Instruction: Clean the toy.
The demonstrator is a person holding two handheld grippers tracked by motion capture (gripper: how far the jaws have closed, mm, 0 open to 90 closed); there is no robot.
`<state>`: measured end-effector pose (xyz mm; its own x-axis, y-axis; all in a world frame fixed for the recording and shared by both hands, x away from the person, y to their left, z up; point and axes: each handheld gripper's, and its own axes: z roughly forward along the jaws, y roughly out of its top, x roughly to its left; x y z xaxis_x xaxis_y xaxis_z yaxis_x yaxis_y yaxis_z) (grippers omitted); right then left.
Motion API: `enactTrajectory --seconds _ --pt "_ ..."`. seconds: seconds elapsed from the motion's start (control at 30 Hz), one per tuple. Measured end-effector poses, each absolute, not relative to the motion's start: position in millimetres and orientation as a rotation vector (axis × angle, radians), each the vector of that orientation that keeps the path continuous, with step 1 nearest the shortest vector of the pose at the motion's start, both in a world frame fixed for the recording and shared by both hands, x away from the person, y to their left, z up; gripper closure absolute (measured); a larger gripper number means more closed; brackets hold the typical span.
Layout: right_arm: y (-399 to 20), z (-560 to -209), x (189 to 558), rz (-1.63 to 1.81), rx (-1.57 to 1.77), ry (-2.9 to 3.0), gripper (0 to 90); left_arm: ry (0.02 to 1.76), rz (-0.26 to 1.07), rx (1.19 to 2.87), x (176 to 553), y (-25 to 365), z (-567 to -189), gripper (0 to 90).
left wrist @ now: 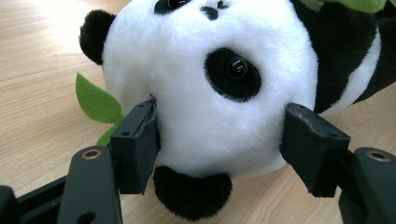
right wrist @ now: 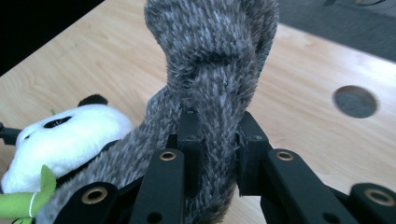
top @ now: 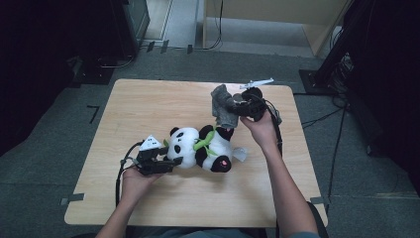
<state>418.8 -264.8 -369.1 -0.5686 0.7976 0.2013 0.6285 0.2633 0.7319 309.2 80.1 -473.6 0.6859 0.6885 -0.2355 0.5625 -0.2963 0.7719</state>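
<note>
Left gripper [top: 171,161]: my jaws stand about half apart, one on each side of the panda's [top: 200,148] head, the pads pressed into the white plush as the left gripper view shows [left wrist: 219,88]. Grip confirmed on the head, low at the cheeks, just above the black ear nearest my camera.

Right gripper [top: 236,108]: my jaws are drawn in close and clamped on a bunched fold of the grey knitted garment [top: 221,106], seen plainly between the pads in the right gripper view [right wrist: 210,93]. The knit runs from my jaws down toward the panda's lower body.

Location: the panda lies on its side near the middle of the wooden table [top: 148,104], head toward my left hand [top: 132,182], a green leaf [left wrist: 97,100] at its neck. The garment is held up off the table at the far right, near my right hand [top: 261,130].

Handling judgement: both items are light, soft and compliant. The plush yields under the pads, so a hold across the full head is sound; limbs would slip. The knit stretches and may snag, so gather a thick fold rather than a single edge
</note>
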Motion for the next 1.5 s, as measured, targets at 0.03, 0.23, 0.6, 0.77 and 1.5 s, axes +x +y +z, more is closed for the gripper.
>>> enactTrajectory --seconds 0.03,0.23,0.6,0.77,1.5 --pt "-266 -367 418 1.205 1.334 2.317 76.9 0.966 0.173 1.984 309 80 -474 32.2" --pt "-258 -351 407 1.258 1.261 2.306 76.8 0.964 0.181 1.978 310 80 -474 32.2" --pt "-208 -345 403 1.335 1.1 2.396 77.0 0.98 0.202 1.938 306 79 -477 32.1" --pt "-185 -353 403 1.323 1.052 2.448 76.9 0.98 0.195 1.94 307 77 -476 32.3" --pt "-143 -409 414 1.122 1.002 2.553 77.1 0.981 0.198 1.951 307 76 -477 32.9"
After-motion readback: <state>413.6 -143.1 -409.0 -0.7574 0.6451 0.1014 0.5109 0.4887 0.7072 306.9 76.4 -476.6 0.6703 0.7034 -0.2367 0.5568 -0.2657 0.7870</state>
